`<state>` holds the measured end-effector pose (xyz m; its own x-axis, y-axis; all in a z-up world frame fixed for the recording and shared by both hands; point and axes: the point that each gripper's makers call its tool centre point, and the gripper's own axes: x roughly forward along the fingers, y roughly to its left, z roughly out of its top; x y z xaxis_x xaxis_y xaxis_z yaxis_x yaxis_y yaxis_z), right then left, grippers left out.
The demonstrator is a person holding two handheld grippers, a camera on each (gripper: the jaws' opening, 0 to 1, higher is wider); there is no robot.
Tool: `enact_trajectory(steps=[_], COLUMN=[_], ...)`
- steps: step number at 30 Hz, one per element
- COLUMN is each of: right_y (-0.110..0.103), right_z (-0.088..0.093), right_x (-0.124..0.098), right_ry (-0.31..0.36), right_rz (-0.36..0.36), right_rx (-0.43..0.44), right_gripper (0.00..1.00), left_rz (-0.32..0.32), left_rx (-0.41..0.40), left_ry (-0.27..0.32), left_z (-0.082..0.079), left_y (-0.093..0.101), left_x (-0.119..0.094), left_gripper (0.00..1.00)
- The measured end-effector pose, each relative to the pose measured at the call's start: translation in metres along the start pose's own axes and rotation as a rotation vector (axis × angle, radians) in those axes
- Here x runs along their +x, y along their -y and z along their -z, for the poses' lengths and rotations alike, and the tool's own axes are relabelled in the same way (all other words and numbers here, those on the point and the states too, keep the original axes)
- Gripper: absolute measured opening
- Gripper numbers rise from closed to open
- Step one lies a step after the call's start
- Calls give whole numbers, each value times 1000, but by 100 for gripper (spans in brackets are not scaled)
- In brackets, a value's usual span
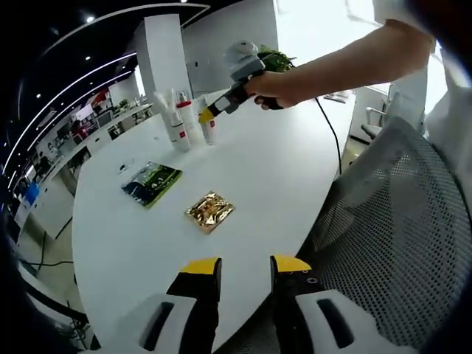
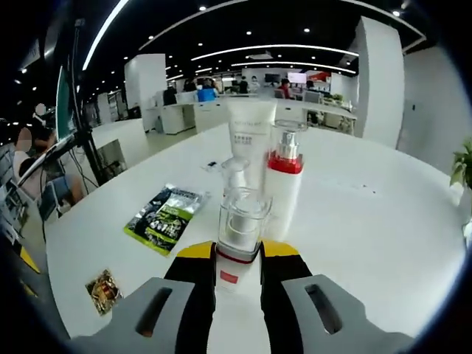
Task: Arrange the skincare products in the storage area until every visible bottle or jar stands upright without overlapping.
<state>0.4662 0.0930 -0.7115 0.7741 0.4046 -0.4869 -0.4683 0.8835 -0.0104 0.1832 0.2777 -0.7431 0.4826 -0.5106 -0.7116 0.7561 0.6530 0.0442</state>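
Gripping the small clear-capped white bottle with the red band (image 2: pixel 237 243) between my right gripper (image 2: pixel 237 267)'s yellow-tipped jaws, I have it upright on the white oval table (image 2: pixel 383 221), at the near end of the little cluster of skincare products. Just behind it stand the taller white bottle with a red collar and clear pump cap (image 2: pixel 284 184) and the wide white squeeze tube (image 2: pixel 251 136), both upright, with another small clear-topped bottle (image 2: pixel 234 171) tucked between them, too hidden to read well. From the left gripper view that same group (image 1: pixel 188 118) sits at the far side of the table with my right hand (image 1: pixel 284 88) reaching over it, while my left gripper (image 1: pixel 245 276) hangs at the near edge with its jaws apart and nothing between them. A green-and-black flat sachet (image 1: pixel 152 181) and a gold foil sachet (image 1: pixel 209 211) lie flat on the table, well apart from the bottles. My worry is crowding: the bottle I hold is very near the pump bottle, so a sideways nudge as I let go could tip it or its neighbours. Opening the jaws unevenly could also drag the light bottle over. I would judge the pinch sits low on the body, which helps, but the cap end could sway if I lift it quickly.
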Motion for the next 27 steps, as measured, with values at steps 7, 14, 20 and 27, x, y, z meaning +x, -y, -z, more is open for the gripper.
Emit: enact_trajectory(steps=[7, 14, 20, 27], right_y=[12, 23, 22, 27], right_z=[-6, -14, -7, -6], right_x=[17, 26, 33, 36], right_ry=[16, 53, 48, 68], right_rz=[39, 93, 111, 152], right_rx=[-6, -11, -24, -59], right_gripper=[20, 20, 20, 20], left_rz=[2, -2, -6, -6], left_rx=[-10, -15, -15, -16], left_ry=[-7, -16, -16, -21], left_z=[2, 4, 5, 6], left_y=[0, -1, -2, -3], left_x=[1, 1, 1, 1], left_gripper=[27, 27, 26, 26])
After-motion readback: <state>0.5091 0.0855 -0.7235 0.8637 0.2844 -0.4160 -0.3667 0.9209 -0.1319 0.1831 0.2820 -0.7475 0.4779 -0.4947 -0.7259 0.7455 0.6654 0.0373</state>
